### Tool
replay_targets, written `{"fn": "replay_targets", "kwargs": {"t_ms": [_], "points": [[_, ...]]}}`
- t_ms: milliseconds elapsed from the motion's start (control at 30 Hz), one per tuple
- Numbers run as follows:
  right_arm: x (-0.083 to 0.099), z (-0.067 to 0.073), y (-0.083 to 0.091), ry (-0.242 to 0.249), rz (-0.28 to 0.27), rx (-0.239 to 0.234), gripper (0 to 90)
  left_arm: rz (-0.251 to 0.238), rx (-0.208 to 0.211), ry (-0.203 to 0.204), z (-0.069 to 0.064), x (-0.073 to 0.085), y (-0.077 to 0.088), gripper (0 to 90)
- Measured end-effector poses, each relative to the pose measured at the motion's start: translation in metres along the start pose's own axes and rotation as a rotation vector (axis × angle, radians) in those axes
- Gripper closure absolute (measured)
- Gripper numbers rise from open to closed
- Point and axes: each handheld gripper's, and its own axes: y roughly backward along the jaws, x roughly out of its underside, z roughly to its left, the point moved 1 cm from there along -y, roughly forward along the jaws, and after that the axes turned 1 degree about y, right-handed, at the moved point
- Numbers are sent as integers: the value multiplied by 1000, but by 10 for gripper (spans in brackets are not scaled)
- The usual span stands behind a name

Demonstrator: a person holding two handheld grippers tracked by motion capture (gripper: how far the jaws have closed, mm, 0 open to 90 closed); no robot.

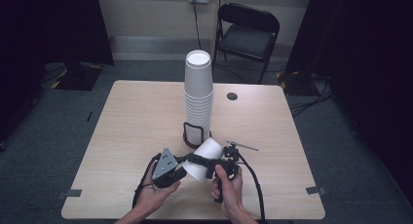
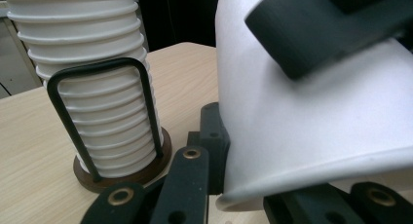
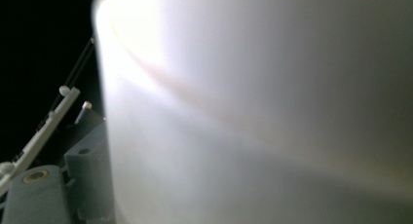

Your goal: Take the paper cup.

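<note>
White paper cup (image 1: 203,160) lies tilted above the table (image 1: 136,121), between both grippers, just in front of the cup stack (image 1: 198,95) in its wire holder (image 2: 104,117). Left gripper (image 1: 181,166) has its jaws closed on the rim at the cup's open end. Cup's long axis runs from there up toward the stack. Right gripper (image 1: 199,161) clamps the smooth, matte wall from the right side.

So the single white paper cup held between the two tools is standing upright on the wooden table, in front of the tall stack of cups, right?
Not upright: the single white paper cup lies tipped on its side between the tools, as the high view shows. It is in front of the tall stack of cups.
</note>
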Motion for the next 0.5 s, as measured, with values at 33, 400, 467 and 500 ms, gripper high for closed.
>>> {"fn": "replay_targets", "kwargs": {"t_ms": [33, 400, 467, 500], "points": [[-1, -1, 1, 5, -10, 2, 112, 4, 5, 2, 0, 0, 0, 837], [-21, -5, 19, 83, -86, 81, 127, 64, 62, 91, 1, 2, 0, 840], [-24, -6, 22, 97, -97, 102, 127, 94, 79, 121, 3, 3, 1, 840], [-24, -6, 22, 97, -97, 102, 127, 94, 79, 121, 3, 3, 1, 840]]}}
